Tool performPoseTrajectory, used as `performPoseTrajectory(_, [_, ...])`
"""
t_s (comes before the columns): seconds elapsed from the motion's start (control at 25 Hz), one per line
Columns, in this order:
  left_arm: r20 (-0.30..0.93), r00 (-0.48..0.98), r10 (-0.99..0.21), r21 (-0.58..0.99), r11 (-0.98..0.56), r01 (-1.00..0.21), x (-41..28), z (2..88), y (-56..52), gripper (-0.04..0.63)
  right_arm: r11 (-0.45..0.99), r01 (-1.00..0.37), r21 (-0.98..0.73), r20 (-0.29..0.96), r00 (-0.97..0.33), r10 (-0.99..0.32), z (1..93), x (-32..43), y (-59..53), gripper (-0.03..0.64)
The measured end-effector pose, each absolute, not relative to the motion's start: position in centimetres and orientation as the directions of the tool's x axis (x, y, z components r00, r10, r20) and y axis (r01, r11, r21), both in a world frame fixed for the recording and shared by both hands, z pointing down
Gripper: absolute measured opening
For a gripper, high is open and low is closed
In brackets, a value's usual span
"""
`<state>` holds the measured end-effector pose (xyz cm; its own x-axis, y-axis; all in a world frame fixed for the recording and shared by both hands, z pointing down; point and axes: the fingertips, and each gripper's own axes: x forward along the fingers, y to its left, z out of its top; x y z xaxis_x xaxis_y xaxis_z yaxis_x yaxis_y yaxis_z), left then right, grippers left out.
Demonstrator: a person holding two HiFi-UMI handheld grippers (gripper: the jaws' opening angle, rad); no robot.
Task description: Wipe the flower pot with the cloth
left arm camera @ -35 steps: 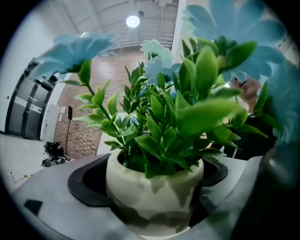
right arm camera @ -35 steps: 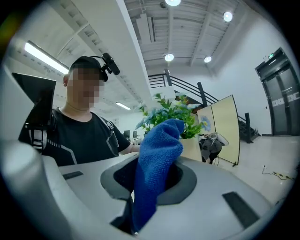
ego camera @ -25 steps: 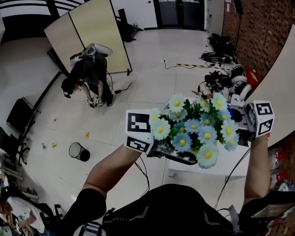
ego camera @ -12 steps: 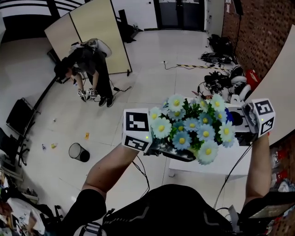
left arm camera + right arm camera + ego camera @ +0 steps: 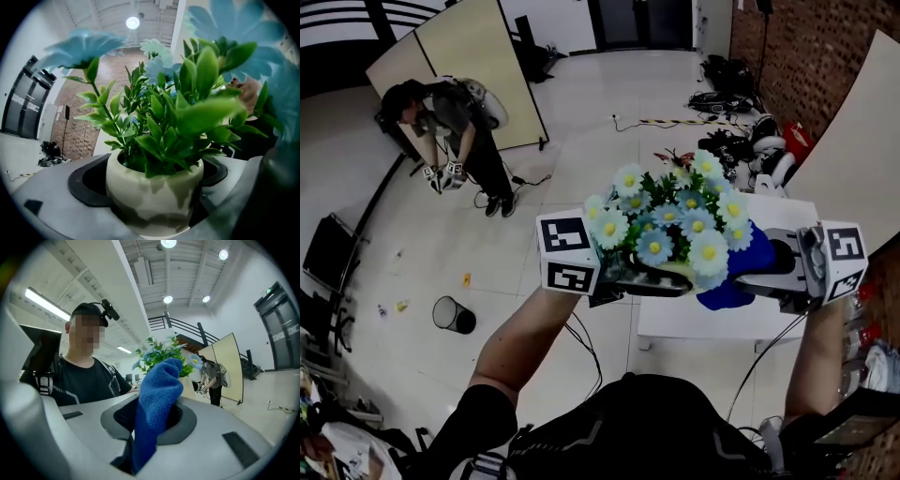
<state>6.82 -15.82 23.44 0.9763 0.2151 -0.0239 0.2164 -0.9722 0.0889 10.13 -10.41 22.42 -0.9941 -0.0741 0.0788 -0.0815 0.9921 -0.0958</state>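
I hold a cream flower pot (image 5: 154, 192) with green leaves and pale blue daisies (image 5: 675, 220) up in the air; my left gripper (image 5: 628, 281) is shut on it, the jaws clamping the pot's sides (image 5: 154, 201). In the head view the blooms hide most of the pot. My right gripper (image 5: 759, 277) is shut on a blue cloth (image 5: 733, 272), which bunches against the plant's right side, just under the flowers. In the right gripper view the cloth (image 5: 157, 399) stands up between the jaws of the right gripper (image 5: 150, 427), with the flowers (image 5: 164, 355) just behind it.
A white table (image 5: 712, 323) lies below my grippers. A brick wall (image 5: 806, 56) runs along the right, with cables and gear (image 5: 741, 122) on the floor at its foot. Far left stand a person (image 5: 450, 122), a folding partition (image 5: 478, 66) and a small bin (image 5: 450, 314).
The blue cloth has come into view, pressed against the plant's right side. My right gripper has dropped lower and closer to the pot. The person in the background has straightened up and stepped left.
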Motion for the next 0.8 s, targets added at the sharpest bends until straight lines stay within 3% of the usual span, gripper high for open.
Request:
performPoseTrajectory(0.28, [-0.034,0.988,0.153,0.093,-0.983,0.156,8.0,22.4,-16.9,0.546,0.924,-0.344,-0.165,-0.011,-0.936,-0.351,22.0,15.1,-15.6,0.077])
performPoseTrajectory(0.8, [0.018,0.998,0.055,0.103,-0.993,0.053,8.3,24.1,-18.7,0.546,0.959,-0.268,-0.090,0.138,-0.957,-0.254,22.8,9.1,-11.8,0.077])
